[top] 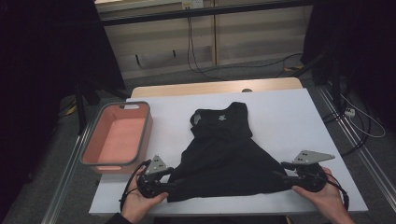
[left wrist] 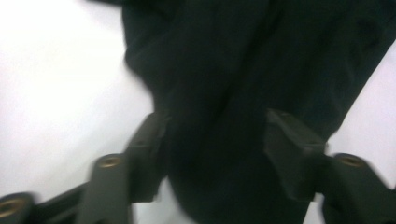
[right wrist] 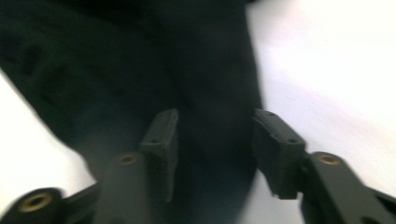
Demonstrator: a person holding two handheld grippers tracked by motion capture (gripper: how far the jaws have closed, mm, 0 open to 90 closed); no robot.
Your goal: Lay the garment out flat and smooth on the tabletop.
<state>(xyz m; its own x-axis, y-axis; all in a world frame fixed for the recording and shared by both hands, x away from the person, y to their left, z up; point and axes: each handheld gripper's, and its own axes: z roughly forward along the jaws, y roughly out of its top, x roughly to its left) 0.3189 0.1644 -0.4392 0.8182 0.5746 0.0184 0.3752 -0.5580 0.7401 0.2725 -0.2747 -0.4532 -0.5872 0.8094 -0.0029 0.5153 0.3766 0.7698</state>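
A black sleeveless top (top: 224, 154) with a small star print lies flat on the white table (top: 289, 116), neck end far, hem near. My left gripper (top: 169, 183) sits at the hem's near left corner, held by a hand. In the left gripper view its jaws stand apart over the black cloth (left wrist: 219, 93), with the pads not pressing on it. My right gripper (top: 280, 173) is at the hem's near right corner. In the right gripper view its jaws are parted too, black cloth (right wrist: 116, 70) under and between them.
A pink bin (top: 116, 137) with a grey rim stands at the table's left side. Bare white tabletop lies to the right of the garment and beyond it. Cables run across the floor behind the table.
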